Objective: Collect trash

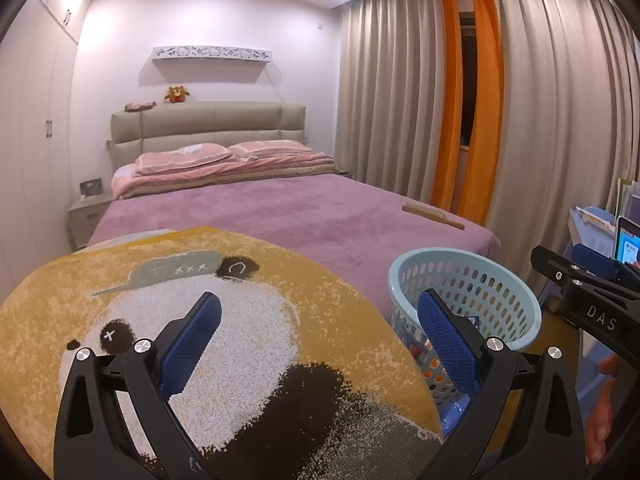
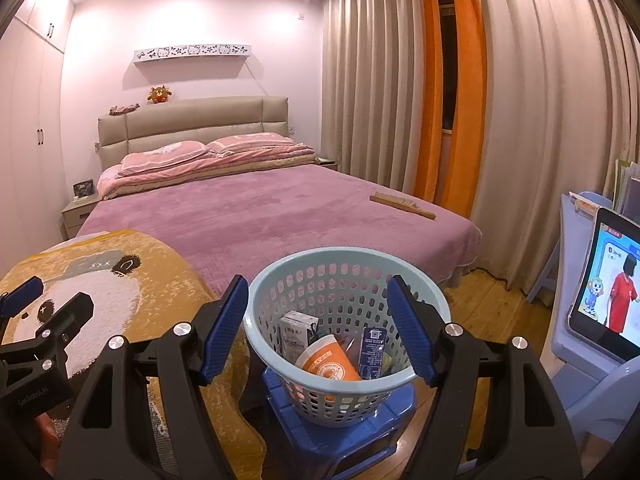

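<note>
Your right gripper (image 2: pixel 318 328) hangs just above the light-blue basket (image 2: pixel 424 300), its blue pads (image 2: pixel 224 326) spread wide with nothing between them. The basket stands on a blue stool (image 2: pixel 360 436), and the trash lies inside it: an orange paper cup (image 2: pixel 330 360) on its side, a small grey carton (image 2: pixel 297 330) behind it, and a dark blue carton (image 2: pixel 371 350) leaning at the right. Your left gripper (image 1: pixel 320 344) hovers over the round panda rug (image 1: pixel 248 320) draped on the foot of the bed, its fingers (image 1: pixel 192 340) also wide apart and empty; the basket's rim shows just past its right finger. To your right, a tablet (image 2: pixel 612 288) with a lit screen rests on a pale blue chair (image 2: pixel 580 364). Farther off, a wooden brush (image 2: pixel 402 204) lies on the purple bedspread (image 2: pixel 248 208) near the bed's right edge. Beyond that are pink pillows (image 2: pixel 192 152), a beige headboard (image 2: pixel 192 120) with a small plush toy (image 2: pixel 159 94) on top, and grey and orange curtains (image 2: pixel 464 88).
</note>
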{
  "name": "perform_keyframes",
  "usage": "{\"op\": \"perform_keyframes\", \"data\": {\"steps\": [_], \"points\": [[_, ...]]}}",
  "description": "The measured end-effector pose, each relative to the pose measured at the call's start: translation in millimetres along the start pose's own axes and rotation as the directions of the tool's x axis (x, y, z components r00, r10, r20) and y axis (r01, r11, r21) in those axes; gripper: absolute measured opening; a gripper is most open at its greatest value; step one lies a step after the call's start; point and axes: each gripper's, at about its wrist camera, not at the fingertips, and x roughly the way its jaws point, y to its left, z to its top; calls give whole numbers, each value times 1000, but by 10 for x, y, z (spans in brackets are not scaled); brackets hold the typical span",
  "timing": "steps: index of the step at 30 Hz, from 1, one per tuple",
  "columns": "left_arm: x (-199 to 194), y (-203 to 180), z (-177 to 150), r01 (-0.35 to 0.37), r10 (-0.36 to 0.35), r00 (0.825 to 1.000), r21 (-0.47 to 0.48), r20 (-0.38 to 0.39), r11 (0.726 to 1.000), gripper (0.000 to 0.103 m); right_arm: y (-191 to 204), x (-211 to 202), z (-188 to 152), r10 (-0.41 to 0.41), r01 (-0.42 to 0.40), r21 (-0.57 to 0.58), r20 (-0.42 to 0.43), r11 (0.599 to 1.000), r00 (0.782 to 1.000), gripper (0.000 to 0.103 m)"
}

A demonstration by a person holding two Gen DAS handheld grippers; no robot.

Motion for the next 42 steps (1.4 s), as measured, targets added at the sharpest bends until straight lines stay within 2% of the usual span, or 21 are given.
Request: {"op": "perform_keyframes", "data": {"steps": [42], "points": [[2, -31, 6, 11, -11, 1000, -2, -2, 1000, 95, 6, 135, -56, 18, -17, 22, -32, 1000, 999, 68]]}}
